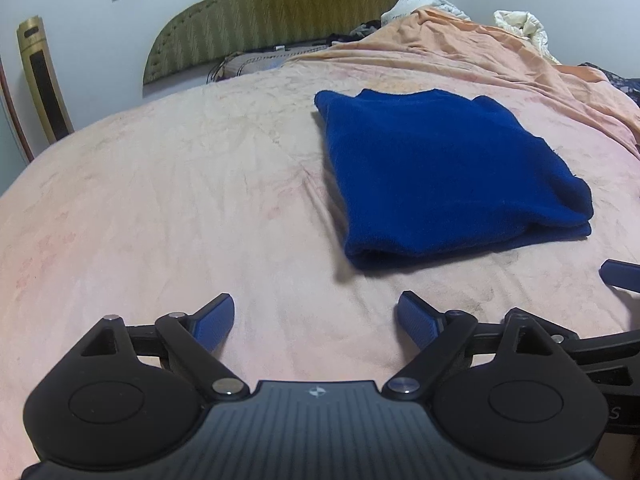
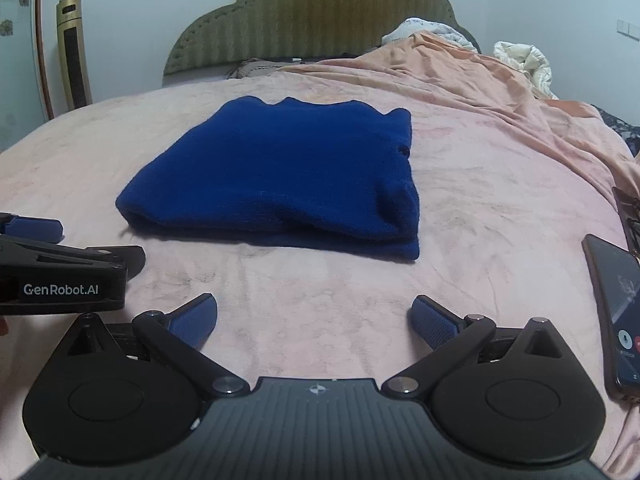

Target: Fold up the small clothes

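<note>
A dark blue garment [image 1: 444,168] lies folded into a thick rectangle on the pink bedsheet [image 1: 180,200]; it also shows in the right wrist view [image 2: 280,176]. My left gripper [image 1: 316,320] is open and empty, low over the sheet, in front of and left of the garment. My right gripper [image 2: 314,320] is open and empty, just in front of the garment's near edge. The left gripper's body [image 2: 60,272] shows at the left of the right wrist view, and a right fingertip [image 1: 620,274] shows at the right edge of the left wrist view.
A phone [image 2: 616,312] with a lit screen lies on the sheet at the right. A rumpled orange blanket [image 2: 500,88] and white bedding [image 2: 524,62] are piled at the far right. An olive headboard [image 2: 320,16] stands behind. A gold tower fan [image 2: 74,52] stands at the left.
</note>
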Motion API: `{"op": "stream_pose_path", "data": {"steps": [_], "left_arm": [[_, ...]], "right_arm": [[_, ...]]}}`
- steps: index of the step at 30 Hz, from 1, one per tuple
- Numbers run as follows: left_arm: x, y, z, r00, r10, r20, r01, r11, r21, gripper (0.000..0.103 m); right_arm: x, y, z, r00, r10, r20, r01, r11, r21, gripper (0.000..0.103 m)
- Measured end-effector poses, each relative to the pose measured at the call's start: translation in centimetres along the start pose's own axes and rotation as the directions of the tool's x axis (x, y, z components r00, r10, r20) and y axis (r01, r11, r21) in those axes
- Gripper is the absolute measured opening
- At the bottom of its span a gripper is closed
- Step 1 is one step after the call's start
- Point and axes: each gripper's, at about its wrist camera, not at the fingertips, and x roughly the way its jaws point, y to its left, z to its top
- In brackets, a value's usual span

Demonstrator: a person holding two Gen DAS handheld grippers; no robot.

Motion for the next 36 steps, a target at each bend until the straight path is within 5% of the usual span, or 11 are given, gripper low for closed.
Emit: {"op": "stream_pose_path", "data": {"steps": [12,22,36], "left_arm": [[-0.6,0.4,0.1,1.0,-0.013,-0.011,0.013,1.0,-0.008,0.093],[-1.2,0.2,0.7,1.0,-0.013,-0.011,0.013,1.0,0.002,0.093],[-0.9,0.1,0.9,0.997,0.024,-0.07,-0.025,1.0,-0.013,0.093]], "right_arm": [[-1.7,-1.1,1.5,0.999,0.039,-0.005,-0.038,0.995,0.092,0.103],[-3.9,-0.9,2.7,0.996,0.083,0.025,-0.085,0.992,0.094,0.103],[-4.5,-0.4,2.8,0.998,0.045,0.034,-0.046,0.998,0.036,0.103]]}}
